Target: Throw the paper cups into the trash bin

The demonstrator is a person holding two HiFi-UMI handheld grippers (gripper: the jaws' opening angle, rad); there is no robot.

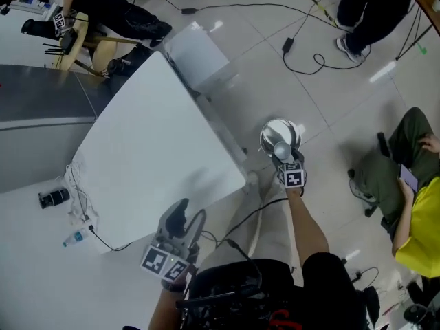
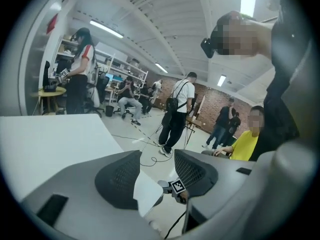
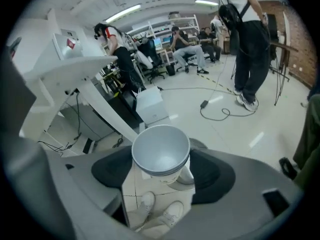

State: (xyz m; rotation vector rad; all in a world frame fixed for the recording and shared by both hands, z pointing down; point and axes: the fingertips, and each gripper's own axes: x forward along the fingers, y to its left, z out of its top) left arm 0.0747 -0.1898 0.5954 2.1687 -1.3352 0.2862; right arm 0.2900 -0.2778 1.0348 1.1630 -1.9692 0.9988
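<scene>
**White table** [image 1: 151, 150], at left. **Left gripper** [image 2: 156, 171]: fingers spread, nothing between them. **Right gripper** [image 3: 161, 170]: fingers clasped on a paper cup [image 3: 161, 151] (double rim, perhaps two nested), held off the table above what appears to be the round trash bin [image 1: 267, 135] on the floor. Step in hand: the drop, which calls for opening the fingers squarely over the bin's mouth. Cup mouth faces the gripper and its base points floorward, long axis along the fingers.

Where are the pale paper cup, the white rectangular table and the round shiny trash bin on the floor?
pale paper cup [image 3: 161, 154], right gripper view, on its inner wall.
white rectangular table [image 1: 151, 150], head view, on the bare middle of its top.
round shiny trash bin [image 1: 266, 139], head view, on its left rim.
</scene>
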